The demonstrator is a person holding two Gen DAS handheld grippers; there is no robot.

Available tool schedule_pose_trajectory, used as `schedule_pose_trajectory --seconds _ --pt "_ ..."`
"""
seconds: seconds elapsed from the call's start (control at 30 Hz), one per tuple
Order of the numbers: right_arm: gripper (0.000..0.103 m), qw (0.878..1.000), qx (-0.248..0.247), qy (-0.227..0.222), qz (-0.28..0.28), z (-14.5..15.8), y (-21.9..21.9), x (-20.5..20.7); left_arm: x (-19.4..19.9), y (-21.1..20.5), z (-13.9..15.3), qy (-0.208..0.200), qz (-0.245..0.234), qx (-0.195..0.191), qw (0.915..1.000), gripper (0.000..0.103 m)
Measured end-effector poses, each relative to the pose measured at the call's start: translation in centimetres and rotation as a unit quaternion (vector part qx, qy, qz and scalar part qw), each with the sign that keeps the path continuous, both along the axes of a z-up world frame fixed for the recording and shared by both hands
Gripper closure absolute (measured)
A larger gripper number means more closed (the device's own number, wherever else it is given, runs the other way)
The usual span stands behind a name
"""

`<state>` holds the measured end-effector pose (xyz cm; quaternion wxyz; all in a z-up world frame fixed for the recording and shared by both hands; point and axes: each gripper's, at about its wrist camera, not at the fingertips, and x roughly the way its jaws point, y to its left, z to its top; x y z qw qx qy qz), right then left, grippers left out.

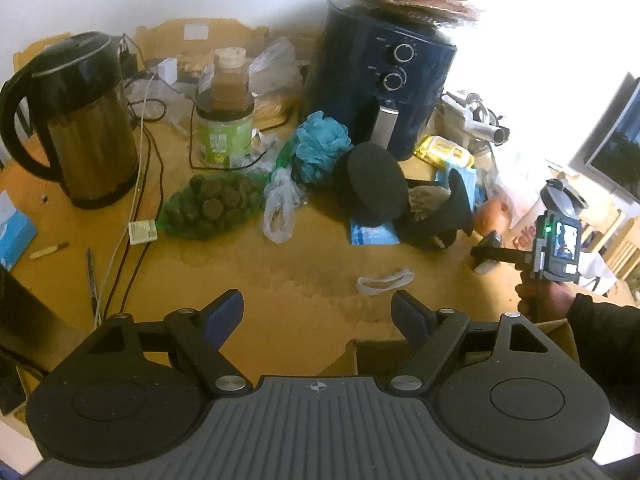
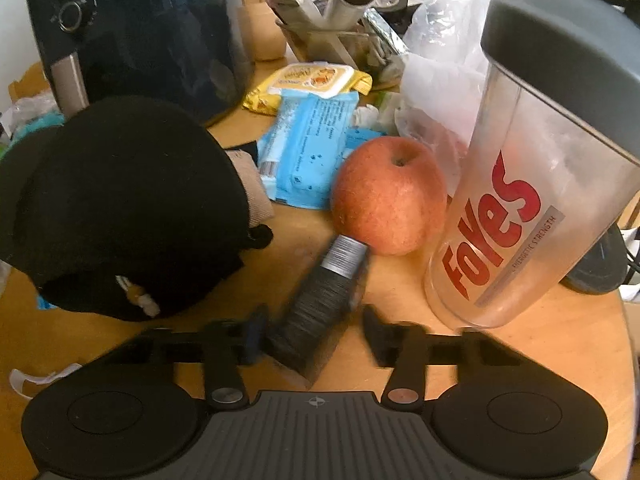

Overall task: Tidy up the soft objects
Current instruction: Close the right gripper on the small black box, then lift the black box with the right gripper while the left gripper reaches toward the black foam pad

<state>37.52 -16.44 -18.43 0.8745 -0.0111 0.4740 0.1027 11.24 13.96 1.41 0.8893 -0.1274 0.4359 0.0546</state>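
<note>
My left gripper (image 1: 318, 312) hangs open above the bare wooden table (image 1: 280, 280) with nothing between its fingers. Beyond it lie a blue mesh sponge (image 1: 320, 146), a round black foam pad (image 1: 374, 184) and black fabric. In the right wrist view a black knit hat (image 2: 120, 200) lies at the left over a beige cloth (image 2: 252, 192). My right gripper (image 2: 314, 332) is low over a dark-bristled brush (image 2: 320, 304) with a silver collar. The brush lies between the jaws. The left pad touches the bristles, and a small gap shows at the blurred right finger. The right gripper (image 1: 486, 252) also shows at the right of the left wrist view.
An apple (image 2: 388, 196) touches the brush tip, and a clear shaker bottle (image 2: 520, 200) stands close on the right. Blue and yellow wipe packs (image 2: 308, 148) lie behind. A dark air fryer (image 1: 380, 80), a kettle (image 1: 80, 120), a green bag (image 1: 212, 208) and cables crowd the back. A cardboard box (image 1: 384, 352) sits below.
</note>
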Motion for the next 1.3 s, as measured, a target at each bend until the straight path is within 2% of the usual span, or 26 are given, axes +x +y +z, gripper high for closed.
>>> schedule_pose_trajectory --seconds 0.03,0.2,0.47,0.93,1.3 --pt "0.073 1.0 -0.003 0.0 0.001 0.0 -0.1 0.0 0.1 -0.1 0.1 -0.002 -0.002 0.002 1.0 0.022" --pt "0.075 1.0 0.0 0.007 0.022 0.8 -0.8 -0.3 1.2 -0.4 0.5 -0.011 -0.021 0.012 0.9996 0.022" --pt "0.075 0.997 0.054 0.014 0.05 4.0 -2.8 -1.5 3.6 -1.1 -0.1 -0.018 -0.054 0.025 0.998 0.022" --pt "0.075 0.989 0.146 0.039 0.011 8.1 -6.8 -4.3 7.6 -1.4 -1.0 -0.035 -0.088 0.031 0.995 0.022" --pt "0.075 0.986 0.159 0.047 -0.015 9.6 -9.0 -6.7 11.1 -0.5 -2.9 -0.037 -0.089 0.01 0.9953 0.022"
